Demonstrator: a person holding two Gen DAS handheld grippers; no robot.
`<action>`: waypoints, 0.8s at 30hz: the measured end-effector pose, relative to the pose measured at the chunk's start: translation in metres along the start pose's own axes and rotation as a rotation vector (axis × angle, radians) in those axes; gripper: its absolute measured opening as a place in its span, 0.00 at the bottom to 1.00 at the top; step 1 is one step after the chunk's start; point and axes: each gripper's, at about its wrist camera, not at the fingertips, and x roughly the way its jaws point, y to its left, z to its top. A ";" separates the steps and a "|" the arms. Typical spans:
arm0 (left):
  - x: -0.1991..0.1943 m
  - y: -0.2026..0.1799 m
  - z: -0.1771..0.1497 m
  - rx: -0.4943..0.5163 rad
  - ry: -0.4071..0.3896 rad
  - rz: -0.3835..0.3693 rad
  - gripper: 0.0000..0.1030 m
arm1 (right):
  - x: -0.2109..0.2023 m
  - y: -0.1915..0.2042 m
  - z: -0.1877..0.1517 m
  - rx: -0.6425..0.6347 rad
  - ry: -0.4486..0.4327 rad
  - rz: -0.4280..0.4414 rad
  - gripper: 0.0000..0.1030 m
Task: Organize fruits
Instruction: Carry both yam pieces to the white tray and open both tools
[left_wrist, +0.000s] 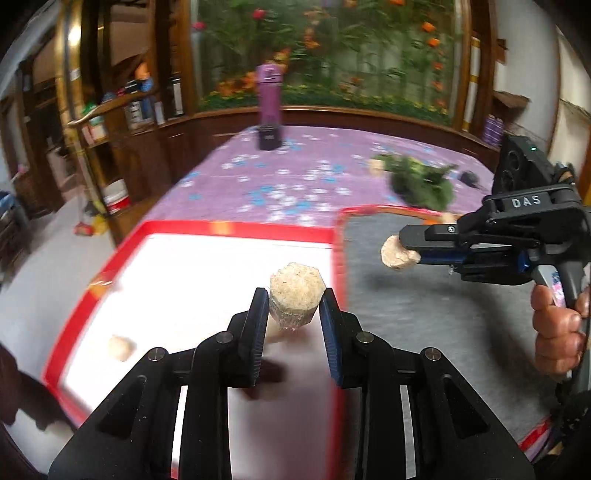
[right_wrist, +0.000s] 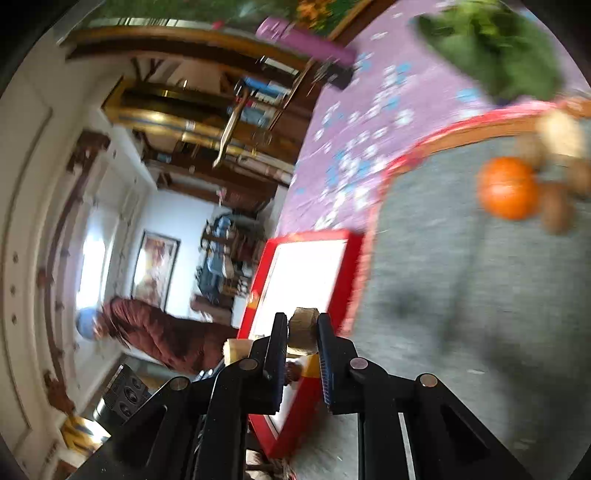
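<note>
Far left on the white tray with the red rim (left_wrist: 236, 229), a small pale round fruit (left_wrist: 121, 348) sits alone on the bright surface. Moving in: the left gripper (left_wrist: 294, 317) is over that tray, jaws clamped on a beige, rough-skinned hexagonal chunk of fruit (left_wrist: 296, 300), flat face toward the camera and tipped upward, its short body running down between the blue pads. Beside it lies the grey felt-lined tray with a red edge (left_wrist: 424, 314). Above that, the right gripper (left_wrist: 400, 253) comes in sideways from the right, held in the right hand (left_wrist: 559, 332), fingers pointing left, jaws closed on a pale tan rounded piece (left_wrist: 397, 254) that sticks out past the tips. From the right wrist camera the view is rolled over and blurred: that piece (right_wrist: 303, 328) sits squeezed between the pads, and a round orange fruit (right_wrist: 508, 188) rests among brown ones (right_wrist: 554, 210) at the grey tray's far corner, leafy greens (right_wrist: 495, 48) on the purple floral cloth (right_wrist: 369, 122) beyond.
</note>
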 end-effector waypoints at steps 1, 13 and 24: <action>-0.001 0.013 -0.003 -0.021 -0.002 0.022 0.27 | 0.013 0.008 -0.001 -0.016 0.014 -0.009 0.15; 0.004 0.086 -0.033 -0.119 0.064 0.143 0.27 | 0.126 0.036 -0.020 -0.056 0.152 -0.047 0.16; -0.019 0.066 -0.021 -0.073 -0.016 0.223 0.60 | 0.079 0.051 -0.009 -0.134 0.004 0.007 0.41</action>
